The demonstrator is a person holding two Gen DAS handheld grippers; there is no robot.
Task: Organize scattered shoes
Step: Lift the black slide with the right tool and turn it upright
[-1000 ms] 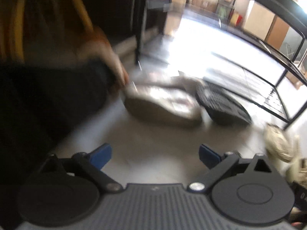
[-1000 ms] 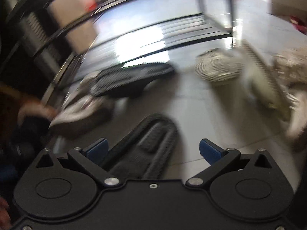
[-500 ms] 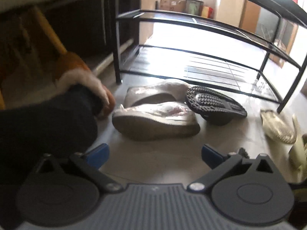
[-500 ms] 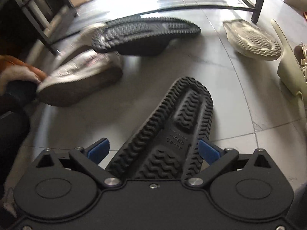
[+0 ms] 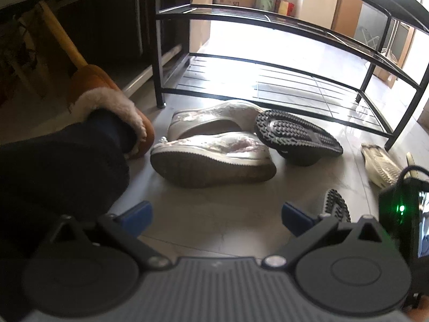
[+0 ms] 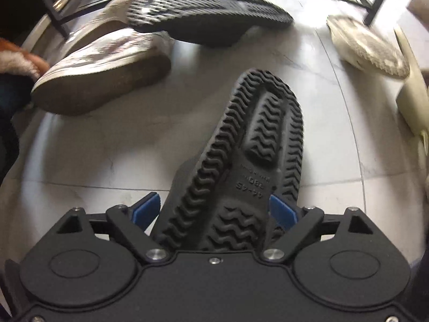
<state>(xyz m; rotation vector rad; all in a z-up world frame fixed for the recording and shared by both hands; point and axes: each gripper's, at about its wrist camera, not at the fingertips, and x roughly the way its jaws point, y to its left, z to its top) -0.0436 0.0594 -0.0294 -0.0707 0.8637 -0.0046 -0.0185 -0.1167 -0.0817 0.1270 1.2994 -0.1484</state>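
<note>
Only the right view shows the right claw [image 6: 214,210] closing around an upturned black clog [image 6: 241,166]; the left claw [image 5: 215,216] gapes wide over bare floor [image 5: 214,204]

On the floor [image 5: 214,214], one sneaker [image 5: 211,158] lies on its side just before a second sneaker [image 5: 214,115], which lies at the front rail of the shoe rack [image 5: 268,102]; an overturned sandal [image 5: 297,136] touches both on their right. Nearer, another overturned sandal [image 6: 241,171] lies sole-up between the fingers of the right gripper [image 6: 214,209]; a pale shoe [image 6: 367,45] lies far right, beside the rack's leg.
</note>
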